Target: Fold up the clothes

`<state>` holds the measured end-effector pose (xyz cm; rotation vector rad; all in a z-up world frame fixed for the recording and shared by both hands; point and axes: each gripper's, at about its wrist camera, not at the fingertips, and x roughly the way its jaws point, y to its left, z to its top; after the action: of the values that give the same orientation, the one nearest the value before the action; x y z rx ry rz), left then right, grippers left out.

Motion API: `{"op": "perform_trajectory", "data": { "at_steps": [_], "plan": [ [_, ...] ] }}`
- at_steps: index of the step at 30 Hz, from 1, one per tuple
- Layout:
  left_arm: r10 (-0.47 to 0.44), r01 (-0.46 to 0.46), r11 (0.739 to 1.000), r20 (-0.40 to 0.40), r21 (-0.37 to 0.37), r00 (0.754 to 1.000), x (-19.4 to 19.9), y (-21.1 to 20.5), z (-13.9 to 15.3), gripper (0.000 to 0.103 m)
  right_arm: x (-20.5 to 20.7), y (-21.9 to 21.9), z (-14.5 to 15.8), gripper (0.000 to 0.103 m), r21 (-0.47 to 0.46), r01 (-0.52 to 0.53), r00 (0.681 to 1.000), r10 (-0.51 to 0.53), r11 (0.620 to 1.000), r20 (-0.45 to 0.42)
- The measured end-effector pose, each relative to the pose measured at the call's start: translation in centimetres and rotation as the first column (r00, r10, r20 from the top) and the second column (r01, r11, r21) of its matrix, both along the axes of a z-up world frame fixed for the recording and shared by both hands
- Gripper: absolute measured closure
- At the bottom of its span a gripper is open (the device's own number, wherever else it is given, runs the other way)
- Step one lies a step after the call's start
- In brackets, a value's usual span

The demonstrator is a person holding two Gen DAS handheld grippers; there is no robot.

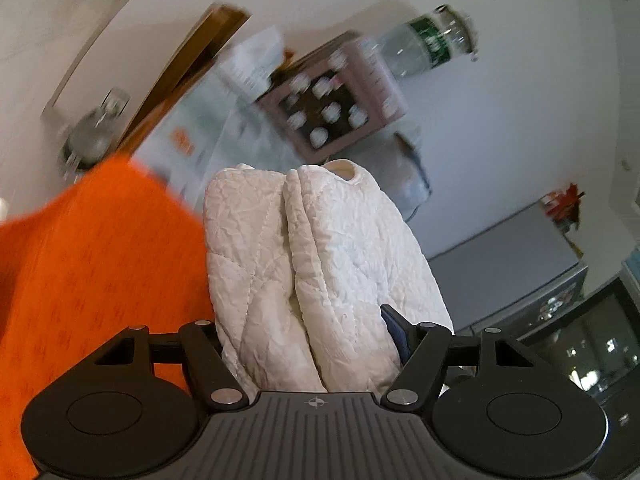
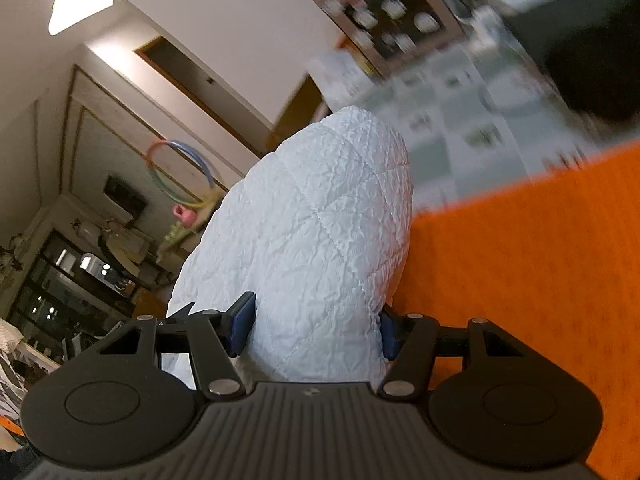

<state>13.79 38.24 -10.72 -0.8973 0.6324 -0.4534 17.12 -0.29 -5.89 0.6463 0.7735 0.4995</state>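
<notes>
Left wrist view: the left gripper (image 1: 310, 336) has its jaws partly closed on a thick bunch of the white quilted garment (image 1: 320, 260); the fabric fills the gap and bulges up and away from the fingers, a collar-like opening at its far end; only the right blue pad (image 1: 394, 330) shows, pressed into the cloth, the other being hidden behind the fabric; the orange cloth (image 1: 92, 264) lies to the left below; a pink box (image 1: 340, 100) and a clear bottle with a green label (image 1: 430, 40) appear blurred beyond.

Right wrist view: the right gripper (image 2: 312, 330) is likewise partly closed on a bundled portion of the same garment (image 2: 316, 224); both blue pads (image 2: 242, 322) bear against its sides; the bundle rises ahead of the fingers, beside the orange cloth (image 2: 520, 272) on the right; a coloured hoop (image 2: 180, 172) hangs on the far wall.
</notes>
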Motion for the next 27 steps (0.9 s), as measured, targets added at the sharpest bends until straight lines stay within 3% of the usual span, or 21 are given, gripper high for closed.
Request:
{"op": "perform_trajectory", "data": {
  "at_steps": [6,12,19,27],
  "plan": [
    [0.014,-0.016,0.999,0.062,0.038,0.998,7.6,1.0,3.9,0.032,8.0,0.5,3.1,0.036,0.031,0.005,0.998,-0.007,1.0,0.066],
    [0.015,-0.023,0.996,0.089,0.089,0.996,16.8,1.5,4.7,0.032,17.7,1.2,4.1,0.036,0.051,0.019,0.995,-0.023,0.999,0.095],
    [0.02,-0.034,0.991,0.103,0.131,0.994,27.8,1.3,2.3,0.032,29.7,0.7,0.4,0.036,0.087,0.035,0.995,-0.043,0.996,0.094],
    [0.026,-0.036,0.986,0.065,0.163,0.998,37.5,1.9,-1.8,0.032,39.5,0.8,-6.1,0.036,0.125,0.047,0.995,-0.057,0.991,0.08]
  ]
}}
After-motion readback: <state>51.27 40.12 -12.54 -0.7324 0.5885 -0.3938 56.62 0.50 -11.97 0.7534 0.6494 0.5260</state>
